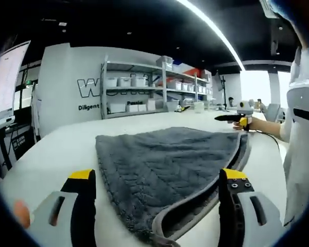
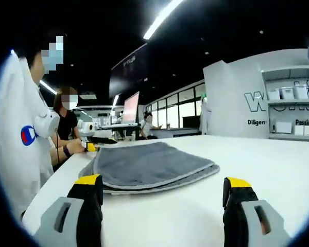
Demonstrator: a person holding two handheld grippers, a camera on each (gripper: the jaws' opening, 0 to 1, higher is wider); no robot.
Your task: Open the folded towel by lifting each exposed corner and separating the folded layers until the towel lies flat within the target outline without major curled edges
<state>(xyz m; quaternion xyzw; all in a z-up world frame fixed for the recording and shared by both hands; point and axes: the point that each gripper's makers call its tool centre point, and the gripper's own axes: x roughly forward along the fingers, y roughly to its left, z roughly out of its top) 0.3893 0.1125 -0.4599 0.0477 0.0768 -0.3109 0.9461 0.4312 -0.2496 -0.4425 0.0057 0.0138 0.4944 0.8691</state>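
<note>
folded towel (image 1: 170,170) on table (image 1: 67,149), shelving (image 1: 154,87) behind, person (image 2: 20,144) beside table

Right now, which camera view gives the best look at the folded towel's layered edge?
The right gripper view: the towel lies side-on there, so its stacked layers and pale trim show along the near edge. The left gripper view looks down on its grey top and shows the trim curling at one near corner, with the layers less distinct.

A lab or workshop: metal shelving (image 1: 154,87) of storage bins, wide white worktable (image 2: 257,159), monitors (image 2: 131,107), ceiling strip lights (image 1: 216,31).
</note>
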